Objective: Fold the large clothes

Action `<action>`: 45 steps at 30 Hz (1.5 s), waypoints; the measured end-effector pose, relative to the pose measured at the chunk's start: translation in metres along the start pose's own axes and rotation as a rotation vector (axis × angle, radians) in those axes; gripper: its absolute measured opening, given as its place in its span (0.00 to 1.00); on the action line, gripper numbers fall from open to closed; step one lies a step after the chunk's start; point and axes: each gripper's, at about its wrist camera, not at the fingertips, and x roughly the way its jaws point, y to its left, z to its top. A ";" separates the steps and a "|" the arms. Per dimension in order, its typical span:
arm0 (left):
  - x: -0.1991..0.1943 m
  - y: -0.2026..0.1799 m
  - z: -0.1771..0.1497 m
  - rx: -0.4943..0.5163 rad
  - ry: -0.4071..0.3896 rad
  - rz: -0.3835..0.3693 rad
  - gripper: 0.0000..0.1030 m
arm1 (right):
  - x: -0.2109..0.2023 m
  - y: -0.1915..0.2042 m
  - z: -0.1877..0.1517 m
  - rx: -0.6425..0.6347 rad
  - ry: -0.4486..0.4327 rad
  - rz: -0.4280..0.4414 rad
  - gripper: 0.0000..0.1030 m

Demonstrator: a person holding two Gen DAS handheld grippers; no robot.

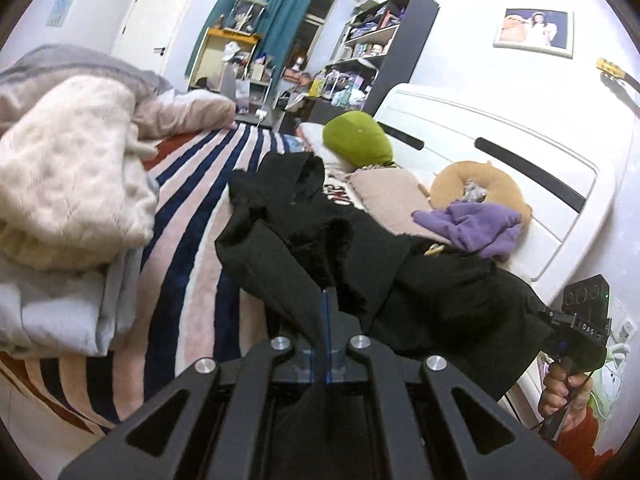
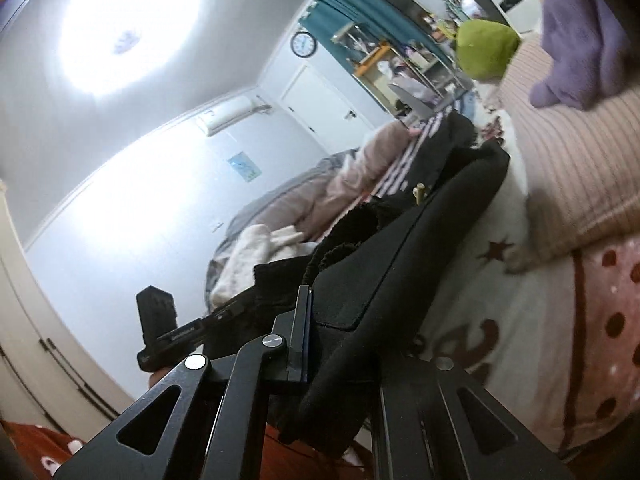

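While both tools are clenching the same black garment, the step in hand appears to be the opening lift that precedes a fold. The left tool is pinching a fuzzy-lined edge of the cloth between closed jaws; the right tool is gripping another edge, with black fabric draping over its frame. The garment is lying partly on the striped bedspread and partly hanging between the two tools, near the pink pillow and a purple knit.

Judgement: the garment is not yet spread flat, and its far part is bunching. The next move is likely calling for both tools to draw apart, tension the cloth, and lay it out squarely on clear bed surface before any fold is made. The cream knit pile is crowding one side.

Writing: lettering on the right tool's body, seen from the left wrist, is reading only in part; nothing else is legible.
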 end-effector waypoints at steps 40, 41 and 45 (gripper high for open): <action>0.157 0.079 0.196 0.059 0.160 0.326 0.01 | 0.101 -0.107 0.239 -0.056 0.062 -0.493 0.00; 0.173 0.085 0.200 0.053 0.191 0.340 0.01 | 0.112 -0.119 0.244 -0.047 0.079 -0.516 0.00; 0.240 0.109 0.206 0.018 0.318 0.367 0.03 | 0.156 -0.171 0.258 0.000 0.175 -0.589 0.00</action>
